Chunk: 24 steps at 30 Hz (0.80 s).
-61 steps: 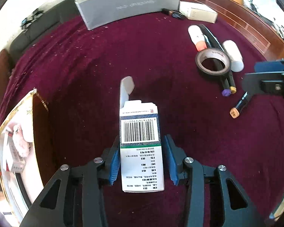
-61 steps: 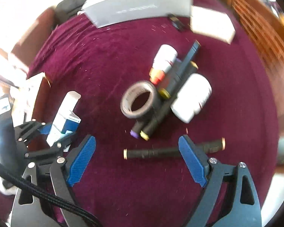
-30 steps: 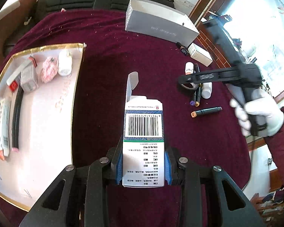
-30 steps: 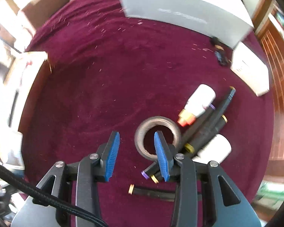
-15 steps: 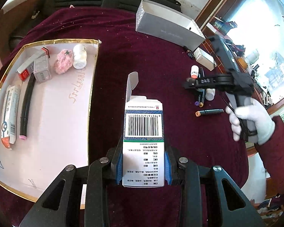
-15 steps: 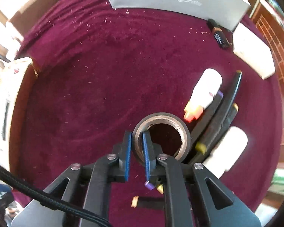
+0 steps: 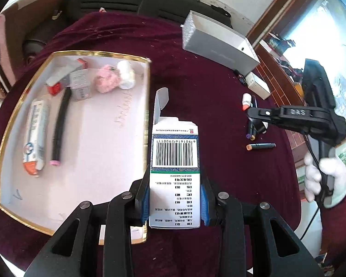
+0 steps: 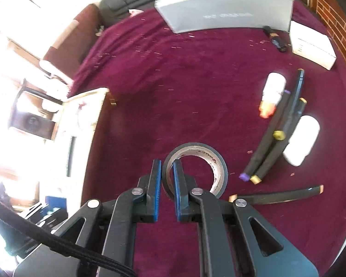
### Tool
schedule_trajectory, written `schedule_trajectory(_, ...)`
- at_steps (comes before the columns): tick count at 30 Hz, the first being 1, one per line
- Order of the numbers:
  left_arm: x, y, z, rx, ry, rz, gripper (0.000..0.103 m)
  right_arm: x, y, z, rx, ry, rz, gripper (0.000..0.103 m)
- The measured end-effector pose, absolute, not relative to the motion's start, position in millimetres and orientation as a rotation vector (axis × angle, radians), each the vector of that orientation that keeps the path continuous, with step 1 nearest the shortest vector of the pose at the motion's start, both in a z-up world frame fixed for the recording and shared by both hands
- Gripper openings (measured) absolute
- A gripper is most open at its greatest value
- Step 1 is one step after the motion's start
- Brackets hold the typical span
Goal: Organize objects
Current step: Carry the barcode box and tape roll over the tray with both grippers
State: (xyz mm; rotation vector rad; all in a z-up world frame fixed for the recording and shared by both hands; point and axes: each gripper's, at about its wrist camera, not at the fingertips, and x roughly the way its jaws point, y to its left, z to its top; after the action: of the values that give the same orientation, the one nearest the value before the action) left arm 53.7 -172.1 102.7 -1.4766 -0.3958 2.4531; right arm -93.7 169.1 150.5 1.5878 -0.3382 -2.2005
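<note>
Tray (image 7: 2,138) sat left on the maroon cloth (image 7: 219,92). Left gripper (image 7: 174,202) clamped a medicine box (image 7: 174,161), long axis pointing away, flap far. Right gripper (image 8: 166,175) pinched the tape roll (image 8: 215,159) wall, lifted, ring tilted.

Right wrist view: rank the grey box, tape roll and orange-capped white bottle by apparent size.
1. grey box
2. tape roll, though it sits nearest the camera, so its true size is unsure
3. orange-capped white bottle

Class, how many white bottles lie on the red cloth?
2. The orange-capped bottle lies left of the black pens, the plain bottle right of them; none seems hidden.
</note>
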Motion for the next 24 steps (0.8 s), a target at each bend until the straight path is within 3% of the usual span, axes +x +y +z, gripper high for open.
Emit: schedule_trajectory(24, 48.5, -274.2, 86.7, -1.556, -0.463, 2.454, 0.029, -70.2, -14.3, 173.8, 1.497, -0.289, -2.029, 0.008)
